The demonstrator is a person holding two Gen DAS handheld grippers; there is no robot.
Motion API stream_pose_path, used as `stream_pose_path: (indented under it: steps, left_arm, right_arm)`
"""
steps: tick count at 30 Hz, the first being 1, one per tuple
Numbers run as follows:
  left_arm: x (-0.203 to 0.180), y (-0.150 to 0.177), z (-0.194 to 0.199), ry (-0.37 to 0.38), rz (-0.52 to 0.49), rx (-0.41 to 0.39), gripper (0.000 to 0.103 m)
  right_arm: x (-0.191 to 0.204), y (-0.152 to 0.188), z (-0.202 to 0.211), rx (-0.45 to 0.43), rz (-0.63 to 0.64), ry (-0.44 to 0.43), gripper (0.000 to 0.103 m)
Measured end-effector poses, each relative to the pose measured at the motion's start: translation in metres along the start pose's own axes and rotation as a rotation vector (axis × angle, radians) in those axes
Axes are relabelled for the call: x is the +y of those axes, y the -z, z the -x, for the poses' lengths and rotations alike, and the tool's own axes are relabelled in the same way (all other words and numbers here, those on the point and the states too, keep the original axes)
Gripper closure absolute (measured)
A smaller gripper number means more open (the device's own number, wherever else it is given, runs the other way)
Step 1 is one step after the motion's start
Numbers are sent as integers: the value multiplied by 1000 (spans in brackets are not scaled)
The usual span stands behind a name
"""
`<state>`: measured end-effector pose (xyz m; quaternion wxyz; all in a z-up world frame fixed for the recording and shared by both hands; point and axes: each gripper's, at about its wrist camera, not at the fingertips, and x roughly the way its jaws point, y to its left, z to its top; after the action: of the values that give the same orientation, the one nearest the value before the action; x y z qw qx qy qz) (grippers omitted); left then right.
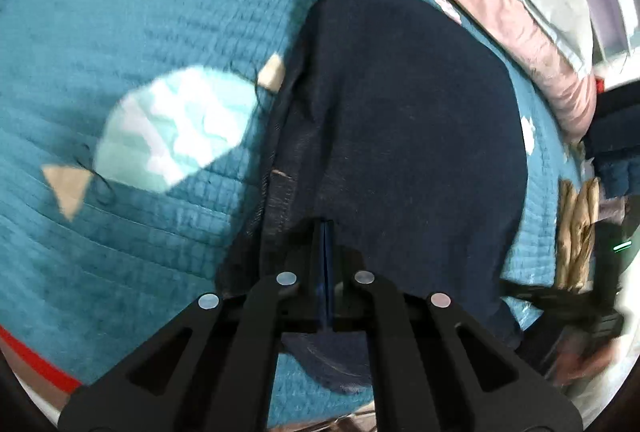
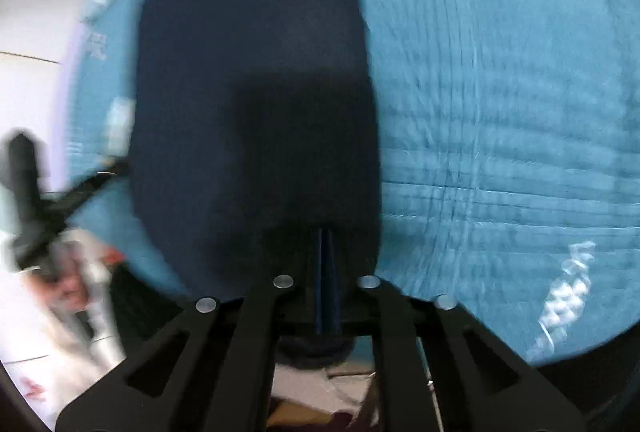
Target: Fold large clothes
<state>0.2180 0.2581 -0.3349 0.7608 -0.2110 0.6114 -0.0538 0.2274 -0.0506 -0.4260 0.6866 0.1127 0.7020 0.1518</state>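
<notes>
daylit, moderately bright; sunlit patch (image 1: 176, 128) glaring on teal quilt (image 1: 160, 12); strong fisheye bending and dark vignette at edges; motion blur throughout, heavier in right wrist view; dark garment (image 2: 256, 92) detail lost.

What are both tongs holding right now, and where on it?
Both tongs, left and right, are shut on the near edge of the dark navy garment, spread over the teal quilted bedspread.

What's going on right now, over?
Left gripper shut on the navy garment. Right gripper shut on it too. Garment lies on the teal quilt. Nothing in the way.
</notes>
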Motion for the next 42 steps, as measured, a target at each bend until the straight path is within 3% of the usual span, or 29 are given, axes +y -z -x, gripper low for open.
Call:
stream_pose_path:
  steps: [2, 3, 5, 8, 11, 13, 15, 18, 20, 22, 24, 27, 30, 32, 35, 39, 42]
  left_arm:
    - [0, -3, 10, 9, 39, 6, 101]
    - [-3, 0, 19, -6, 17, -3, 101]
    - [-6, 15, 29, -23, -25, -9, 101]
    - [1, 36, 5, -43, -23, 64, 101]
    - [13, 40, 6, -3, 20, 37, 100]
    - [9, 38, 25, -14, -1, 20, 100]
    - [-3, 36, 47, -24, -74, -30, 100]
    - [-23, 14, 78, -23, -157, -130, 100]
    - [-36, -13, 86, 28, -179, -173, 100]
    - [-55, -51, 83, 21, -212, -212, 100]
    - [-73, -94, 67, 38, -230, -224, 100]
    - [-85, -143, 31, 50, -208, -205, 100]
    - [-81, -187, -33, -9, -162, -116, 100]
    - [-63, -197, -77, -55, -123, -64, 101]
    - [-44, -202, -94, 7, -64, -86, 101]
    - [-55, -206, -77, -37, -95, -77, 101]
    - [-75, -187, -35, -2, -185, -170, 100]
  right_arm:
    - [-1, 1, 0, -3, -70, -14, 102]
    - [6, 3, 11, -6, -54, -4, 97]
    - [22, 19, 36, -23, 8, -51, 97]
    - [31, 40, 23, -22, 84, 13, 99]
    - [26, 36, -1, -32, 58, 4, 103]
    - [29, 29, 16, 5, 20, -23, 99]
    - [41, 22, 50, -59, 71, -48, 97]
    - [50, -10, 88, -183, 125, -46, 97]
    - [52, -49, 95, -218, 127, -13, 97]
    - [57, -78, 91, -243, 129, -26, 97]
    - [60, -113, 82, -272, 110, 30, 98]
    - [60, -148, 65, -288, 96, 48, 100]
    - [51, -183, 38, -266, 93, 106, 101]
    - [42, -192, 21, -281, 125, 128, 103]
    - [44, -192, 10, -309, 189, 157, 103]
    - [47, -188, 22, -328, 196, 175, 100]
    - [58, -162, 55, -448, 212, 96, 100]
